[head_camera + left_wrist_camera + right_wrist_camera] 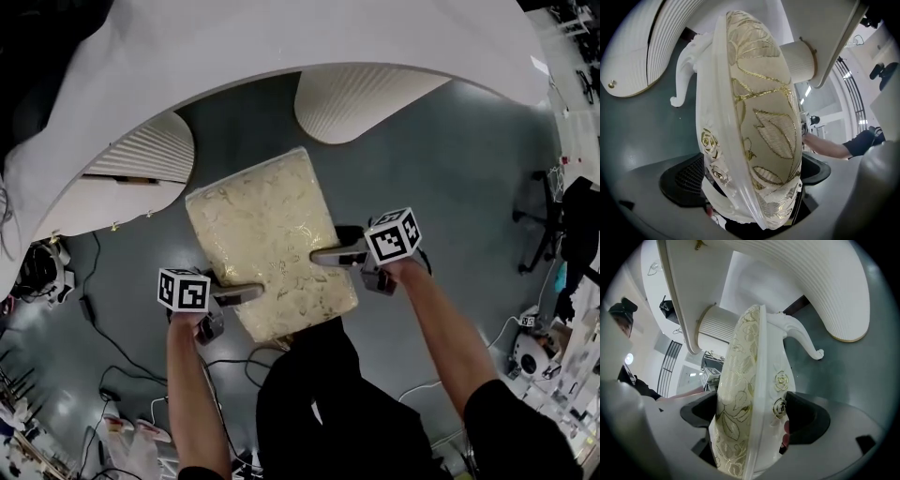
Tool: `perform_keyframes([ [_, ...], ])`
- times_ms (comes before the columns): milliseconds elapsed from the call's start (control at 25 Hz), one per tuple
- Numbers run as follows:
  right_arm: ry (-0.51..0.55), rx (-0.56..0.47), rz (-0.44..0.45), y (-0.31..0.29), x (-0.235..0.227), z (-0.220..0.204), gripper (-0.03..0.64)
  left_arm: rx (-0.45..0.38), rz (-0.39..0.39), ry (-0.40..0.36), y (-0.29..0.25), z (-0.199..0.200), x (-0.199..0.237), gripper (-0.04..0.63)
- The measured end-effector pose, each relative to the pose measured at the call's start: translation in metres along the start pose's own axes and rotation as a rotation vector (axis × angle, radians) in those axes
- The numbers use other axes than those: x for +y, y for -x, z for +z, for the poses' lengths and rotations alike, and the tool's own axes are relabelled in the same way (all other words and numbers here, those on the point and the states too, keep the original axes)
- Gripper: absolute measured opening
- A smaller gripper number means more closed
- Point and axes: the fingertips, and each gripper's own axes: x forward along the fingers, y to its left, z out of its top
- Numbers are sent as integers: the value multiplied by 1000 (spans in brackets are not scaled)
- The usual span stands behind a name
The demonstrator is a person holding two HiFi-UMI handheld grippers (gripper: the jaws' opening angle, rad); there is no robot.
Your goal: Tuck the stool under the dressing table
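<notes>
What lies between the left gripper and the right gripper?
The stool. In the head view its gold-patterned seat fills the gap; the left gripper and right gripper clamp opposite edges.

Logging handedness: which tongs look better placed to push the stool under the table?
Left, slightly: left tongs clamp the stool nearer its rear corner; right tongs grip mid-side, closer to the dressing table.

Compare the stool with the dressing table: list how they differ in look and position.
1. The stool has a rectangular cream seat patterned with gold leaves; the dressing table has a plain white top with a curved edge.
2. The stool is clamped at its sides by the left gripper and right gripper; the dressing table is untouched.
3. The stool has a curled carved leg; the table rests on ribbed pedestals.
Shared: white bodies with gold accents.
</notes>
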Motion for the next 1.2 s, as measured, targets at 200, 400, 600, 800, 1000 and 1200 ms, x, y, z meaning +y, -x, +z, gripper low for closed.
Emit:
perform_keyframes([
  [200,-4,-21,0,2,3,6,407,-27,2,1,4,6,-3,591],
  [400,26,-63,-4,4,8,13,407,-13,16,-46,10,16,-6,591],
  [600,18,-128,5,7,11,24,407,-32,28,-71,16,32,-15,592],
  [800,8,-161,14,-8,1,64,407,-29,36,-71,29,72,2,592],
  [1000,25,-139,5,-10,-8,73,407,7,48,-101,24,86,10,592],
  [1200,31,-153,-5,-16,-12,91,407,14,49,-131,31,108,18,592],
])
